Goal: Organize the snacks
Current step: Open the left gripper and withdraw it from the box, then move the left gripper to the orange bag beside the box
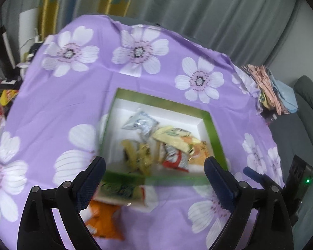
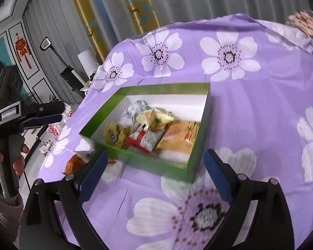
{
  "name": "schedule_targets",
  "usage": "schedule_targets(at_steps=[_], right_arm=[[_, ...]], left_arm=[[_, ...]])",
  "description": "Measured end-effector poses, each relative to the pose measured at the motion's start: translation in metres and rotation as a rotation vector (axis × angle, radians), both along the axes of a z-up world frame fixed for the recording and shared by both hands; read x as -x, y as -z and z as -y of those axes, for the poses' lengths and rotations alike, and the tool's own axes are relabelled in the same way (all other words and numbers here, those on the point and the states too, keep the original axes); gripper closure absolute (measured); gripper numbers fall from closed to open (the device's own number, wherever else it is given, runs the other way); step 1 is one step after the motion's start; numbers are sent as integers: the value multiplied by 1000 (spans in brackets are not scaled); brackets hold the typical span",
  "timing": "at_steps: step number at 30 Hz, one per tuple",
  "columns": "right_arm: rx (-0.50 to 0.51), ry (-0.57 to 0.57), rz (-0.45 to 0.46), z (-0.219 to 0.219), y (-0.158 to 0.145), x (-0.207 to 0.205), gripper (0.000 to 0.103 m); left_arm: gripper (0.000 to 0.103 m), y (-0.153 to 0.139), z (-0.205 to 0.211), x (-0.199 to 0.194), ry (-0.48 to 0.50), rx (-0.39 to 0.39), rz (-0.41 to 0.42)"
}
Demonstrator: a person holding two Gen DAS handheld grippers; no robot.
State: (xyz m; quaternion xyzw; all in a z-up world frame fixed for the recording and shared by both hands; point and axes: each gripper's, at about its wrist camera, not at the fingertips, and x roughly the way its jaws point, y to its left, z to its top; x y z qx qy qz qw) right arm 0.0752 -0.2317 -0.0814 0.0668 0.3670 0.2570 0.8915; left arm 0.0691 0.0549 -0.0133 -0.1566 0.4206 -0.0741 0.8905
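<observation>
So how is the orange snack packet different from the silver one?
The orange packet lies outside the green box on the purple cloth, near the box's front edge; the silver packet sits inside, toward the back. The orange one lies partly under another wrapper; the silver one rests among other snacks. Both are crinkled, and no gripper holds either.

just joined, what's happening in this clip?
A person with a handheld gripper in each hand is sorting snacks into a green box on a purple flowered tablecloth. Several packets already lie inside, including a silver packet and a red-and-silver one. Two are outside, by the box's near side: an orange packet and a white-and-green packet. Both the left gripper and the right gripper are open and empty, above the cloth near the box.
</observation>
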Motion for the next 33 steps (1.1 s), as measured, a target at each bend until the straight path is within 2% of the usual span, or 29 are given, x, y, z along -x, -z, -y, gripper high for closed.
schedule_targets(at_steps=[6,12,25,33], right_arm=[[-19,-10,-20,2,4,19,8],[-4,-34,-38,-7,11,30,8],[20,-110,-63,-36,25,47,8],[41,-181,-95,-64,37,53,8]], left_arm=[[8,8,-28,33,-71,26,-6],[8,29,-39,51,-108,47,-56],[8,54,-19,79,-103,-118,-89],[8,58,-16,83,-107,-166,-74]])
